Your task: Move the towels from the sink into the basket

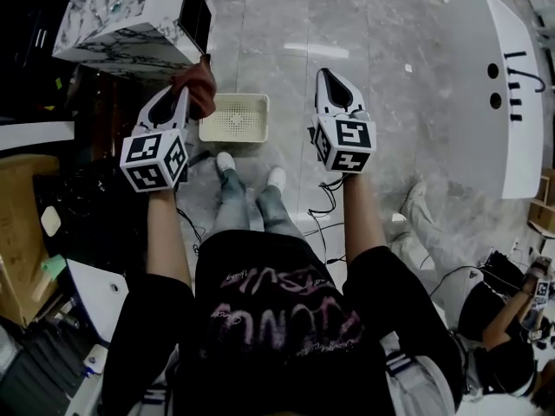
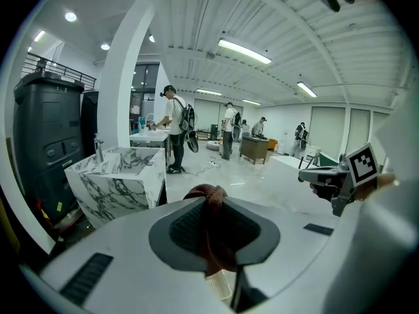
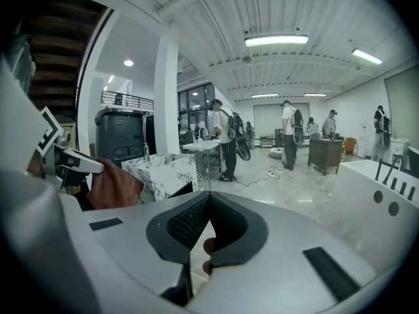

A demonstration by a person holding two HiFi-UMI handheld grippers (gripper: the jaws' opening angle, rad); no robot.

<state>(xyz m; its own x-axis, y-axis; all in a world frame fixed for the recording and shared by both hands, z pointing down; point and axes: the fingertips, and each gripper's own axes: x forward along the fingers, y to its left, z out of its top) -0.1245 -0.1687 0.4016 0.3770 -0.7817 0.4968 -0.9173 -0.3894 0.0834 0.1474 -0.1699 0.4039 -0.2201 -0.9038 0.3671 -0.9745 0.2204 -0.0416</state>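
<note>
Our left gripper [image 1: 184, 94] pinches a dark red towel [image 1: 202, 83] and holds it up in the air, near the left side of the white basket [image 1: 234, 117] on the floor by our shoes [image 1: 225, 161]. The marble sink [image 1: 130, 42] stands behind it. Our right gripper [image 1: 333, 83] is pressed together with nothing in it.

The glossy grey stone-tile floor [image 1: 286, 24] carries everything here. A white perforated basket [image 1: 234, 117] sits upright on it, just ahead of the person's white sneakers [image 1: 225, 161]. A marble sink unit [image 1: 130, 16] stands at the upper left, near the basket but apart from it. Black cables [image 1: 329, 206] trail over the tiles beside the sneakers. A large white fixture [image 1: 486, 85] stands at the right.
</note>
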